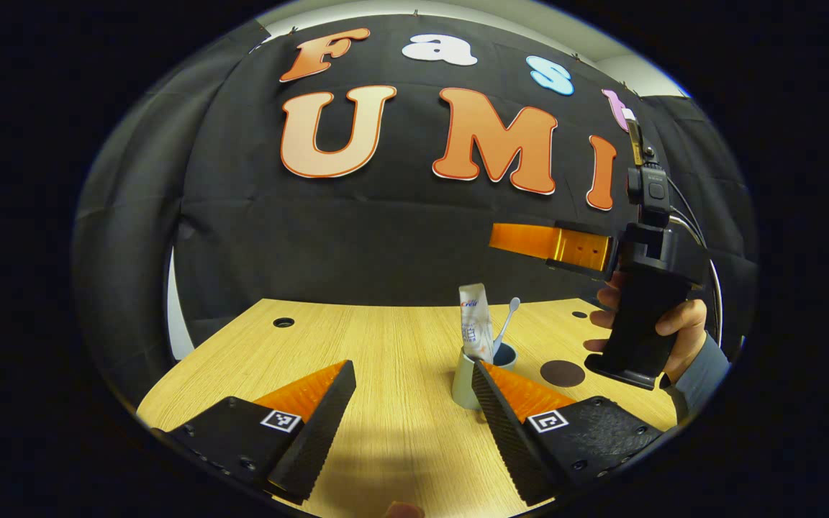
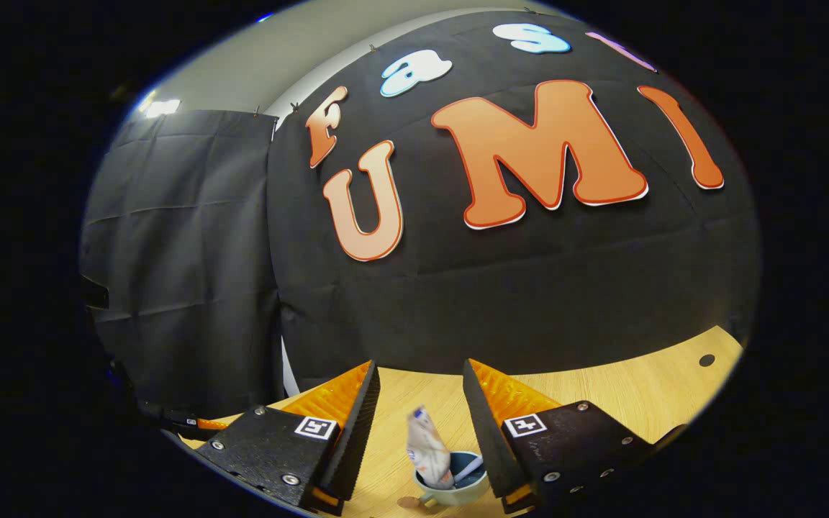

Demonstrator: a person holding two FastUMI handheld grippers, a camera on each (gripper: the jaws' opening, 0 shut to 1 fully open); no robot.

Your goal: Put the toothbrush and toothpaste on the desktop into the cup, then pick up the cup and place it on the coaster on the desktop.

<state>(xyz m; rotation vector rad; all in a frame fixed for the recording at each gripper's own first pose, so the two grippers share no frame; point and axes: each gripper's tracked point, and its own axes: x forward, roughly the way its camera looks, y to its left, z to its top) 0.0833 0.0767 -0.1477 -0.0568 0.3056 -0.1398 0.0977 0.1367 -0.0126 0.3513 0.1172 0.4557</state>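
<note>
Both grippers stand with their jaws apart and hold nothing. Seen in the left gripper view, the left gripper (image 1: pixel 411 414) sits low over the desk (image 1: pixel 386 345), its fingers spread wide, and the cup (image 1: pixel 466 381) stands just beyond its right finger, partly hidden by that finger's tip. The toothpaste (image 1: pixel 476 321) stands upright in the cup and the toothbrush (image 1: pixel 506 324) leans beside it, head up. Right of the cup, a little apart, the dark round coaster (image 1: pixel 562 373) lies flat on the wood. Above the coaster hangs the right gripper (image 1: pixel 529 241), held by a hand (image 1: pixel 673 327) in a grey sleeve (image 1: pixel 706 374), its orange fingers pointing left, well above the cup. In the right gripper view the right gripper (image 2: pixel 420 403) looks down on the cup (image 2: pixel 450 489), which shows between and below its open fingers with the toothpaste (image 2: pixel 429 450) tilted inside. Bare wood runs left of the cup to the desk's edge, with small round holes (image 1: pixel 283 322) near the back.
</note>
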